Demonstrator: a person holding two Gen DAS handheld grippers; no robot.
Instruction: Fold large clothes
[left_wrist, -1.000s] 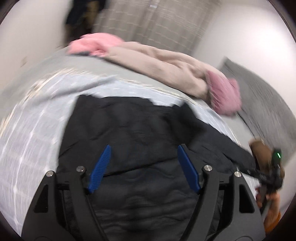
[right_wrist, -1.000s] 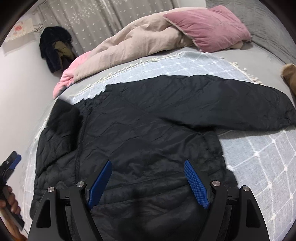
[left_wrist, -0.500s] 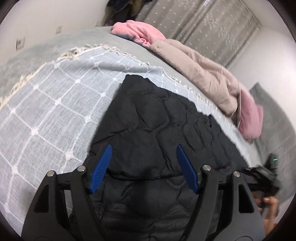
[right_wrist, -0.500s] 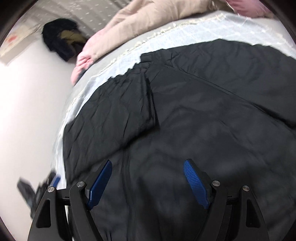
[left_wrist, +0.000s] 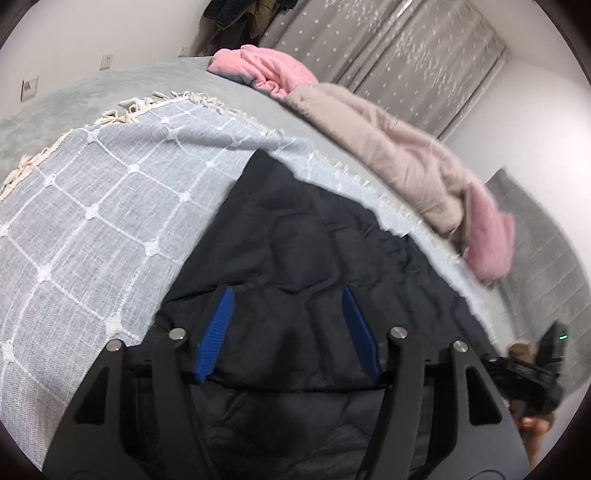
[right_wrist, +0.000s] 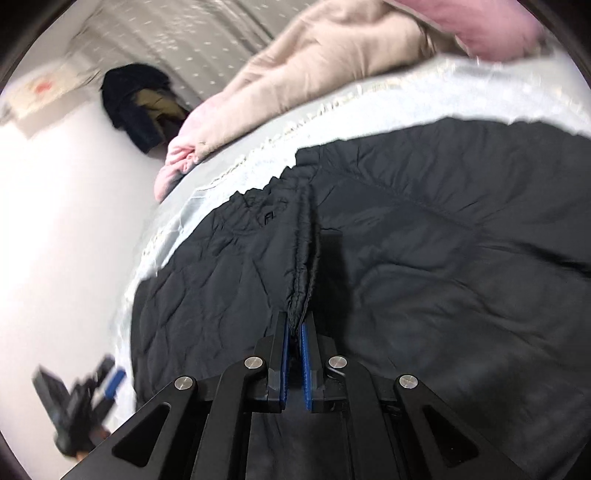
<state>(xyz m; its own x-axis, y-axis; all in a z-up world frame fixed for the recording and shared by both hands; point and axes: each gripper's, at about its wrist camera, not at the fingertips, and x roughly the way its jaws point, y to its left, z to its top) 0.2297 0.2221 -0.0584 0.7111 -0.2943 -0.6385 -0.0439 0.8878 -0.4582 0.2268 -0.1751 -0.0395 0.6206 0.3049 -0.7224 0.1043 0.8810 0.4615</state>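
Right hand-held gripper (right_wrist: 295, 332) just clamped black jacket (right_wrist: 424, 258); left (left_wrist: 288, 328) narrowing, empty; blanket (left_wrist: 388, 155) beyond.

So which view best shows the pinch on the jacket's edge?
The right wrist view: the right claw is shut on the black jacket hem, right up close. The left wrist view shows only that claw's blurred body at the frame's edge.

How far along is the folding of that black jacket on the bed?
Early. The black jacket lies on the checked blanket, one sleeve apparently folded in. The right gripper has pinched a ridge of its fabric; the left gripper hovers open over it. The main folds remain.
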